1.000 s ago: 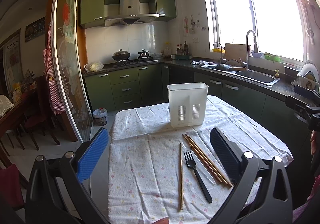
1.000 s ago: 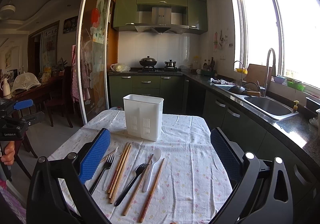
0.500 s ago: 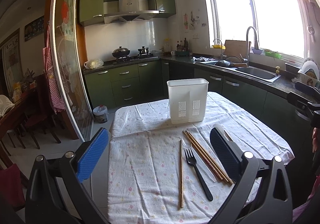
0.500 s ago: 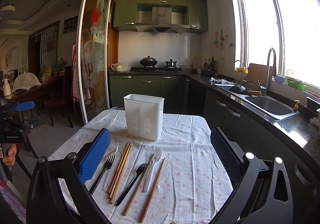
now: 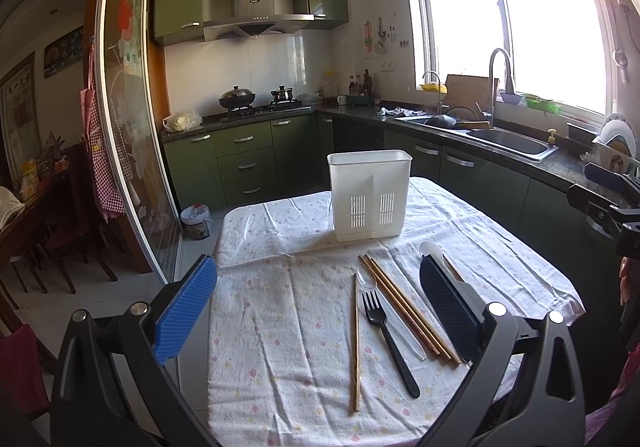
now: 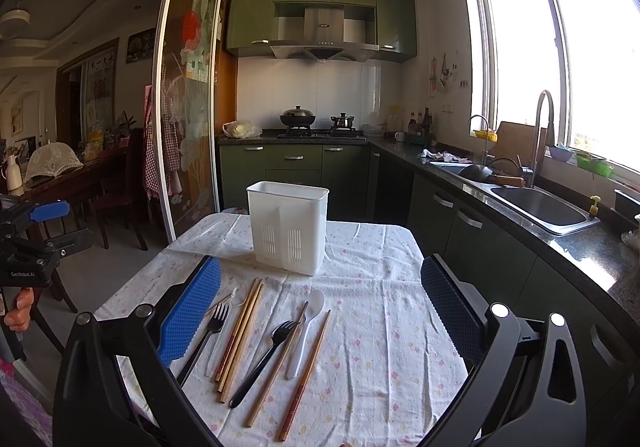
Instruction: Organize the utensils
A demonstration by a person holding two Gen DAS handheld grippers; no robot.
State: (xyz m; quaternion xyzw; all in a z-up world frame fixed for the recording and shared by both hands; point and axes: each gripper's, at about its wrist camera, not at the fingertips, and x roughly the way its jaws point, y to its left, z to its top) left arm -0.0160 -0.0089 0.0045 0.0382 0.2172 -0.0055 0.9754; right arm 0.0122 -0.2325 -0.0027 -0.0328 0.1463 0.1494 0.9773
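Here, the utensils lie loose on the flowered tablecloth [image 6: 372,327]: two black forks [image 6: 262,361], wooden chopsticks [image 6: 240,335], a white spoon [image 6: 306,331] and a clear spoon [image 5: 384,311] (hard to make out). Just beyond them the white slotted holder [image 6: 287,227] stands upright. The left gripper [image 5: 320,307] and right gripper [image 6: 320,311] hover above the near table edge, each with fingers spread wide around nothing. Green cabinets [image 6: 294,159] and a sink [image 6: 540,207] lie behind.
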